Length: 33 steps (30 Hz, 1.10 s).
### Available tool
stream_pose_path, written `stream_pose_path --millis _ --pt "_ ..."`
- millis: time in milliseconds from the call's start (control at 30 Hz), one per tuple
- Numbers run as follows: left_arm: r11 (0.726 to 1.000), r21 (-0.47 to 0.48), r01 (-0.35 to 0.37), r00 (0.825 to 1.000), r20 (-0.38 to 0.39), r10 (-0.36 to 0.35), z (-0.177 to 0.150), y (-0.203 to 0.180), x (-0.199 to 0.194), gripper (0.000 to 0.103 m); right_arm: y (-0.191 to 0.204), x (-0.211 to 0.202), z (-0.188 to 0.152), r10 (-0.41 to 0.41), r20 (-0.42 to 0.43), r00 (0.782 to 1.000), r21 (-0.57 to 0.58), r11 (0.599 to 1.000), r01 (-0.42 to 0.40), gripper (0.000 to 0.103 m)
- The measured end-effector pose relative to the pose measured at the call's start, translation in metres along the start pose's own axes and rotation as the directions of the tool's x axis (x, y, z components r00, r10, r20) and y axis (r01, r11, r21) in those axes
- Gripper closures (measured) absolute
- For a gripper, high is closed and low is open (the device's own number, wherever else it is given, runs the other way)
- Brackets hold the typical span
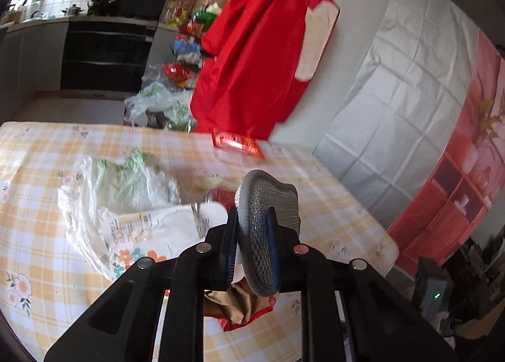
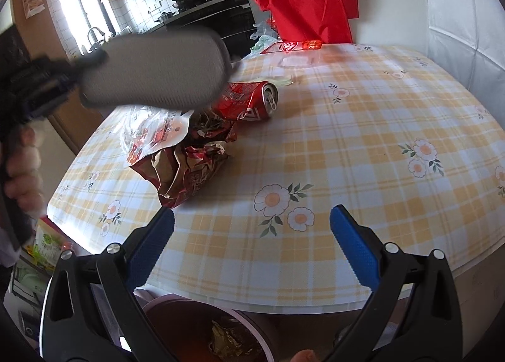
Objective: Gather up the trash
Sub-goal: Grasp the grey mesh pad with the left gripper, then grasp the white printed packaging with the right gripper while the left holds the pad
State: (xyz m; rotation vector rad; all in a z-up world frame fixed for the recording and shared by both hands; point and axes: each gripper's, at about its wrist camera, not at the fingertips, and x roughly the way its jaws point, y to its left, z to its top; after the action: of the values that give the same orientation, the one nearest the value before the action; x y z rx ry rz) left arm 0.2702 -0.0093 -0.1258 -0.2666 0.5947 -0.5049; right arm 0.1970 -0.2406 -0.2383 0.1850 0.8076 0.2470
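Note:
My left gripper [image 1: 252,248] is shut on a grey mesh shoe insole [image 1: 268,229] and holds it above the table; the insole [image 2: 157,71] also shows in the right wrist view at the upper left. My right gripper [image 2: 251,251] is open and empty at the table's near edge, above a dark red bin [image 2: 221,330] with trash in it. On the checked tablecloth [image 2: 347,147] lie a crushed red can [image 2: 252,103], a crumpled red and brown wrapper [image 2: 189,169] and a clear printed bag [image 2: 151,131].
A white plastic bag [image 1: 120,191] and a printed white wrapper [image 1: 148,235] lie on the table left of the insole. A red packet [image 1: 236,142] sits at the far edge. A red garment [image 1: 262,46] hangs behind the table. Kitchen counters and an oven stand beyond.

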Motion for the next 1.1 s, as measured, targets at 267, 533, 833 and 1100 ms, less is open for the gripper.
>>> stream_pose_path --millis 267,533,833,1100 --pt "0.978 -0.079 -0.193 0.964 0.173 0.204 -0.005 0.032 -0.081 0.086 0.029 0.016 0.008 -0.001 -0.002 1.0 -0.127 0.992 0.001 0.006" --pt "0.929 -0.184 -0.322 0.923 0.155 0.351 -0.044 0.083 -0.148 0.086 0.06 0.052 0.055 0.086 0.006 0.996 -0.185 0.979 -0.083 0.006" --pt "0.902 -0.26 -0.344 0.914 0.13 0.385 -0.069 0.117 -0.167 0.086 0.079 0.117 0.105 0.181 -0.076 0.981 -0.142 0.972 -0.19 0.006" --pt "0.904 -0.274 -0.328 0.923 0.113 0.369 -0.085 0.128 -0.159 0.086 0.094 0.154 0.128 0.129 -0.155 0.979 -0.101 0.984 -0.145 0.006"
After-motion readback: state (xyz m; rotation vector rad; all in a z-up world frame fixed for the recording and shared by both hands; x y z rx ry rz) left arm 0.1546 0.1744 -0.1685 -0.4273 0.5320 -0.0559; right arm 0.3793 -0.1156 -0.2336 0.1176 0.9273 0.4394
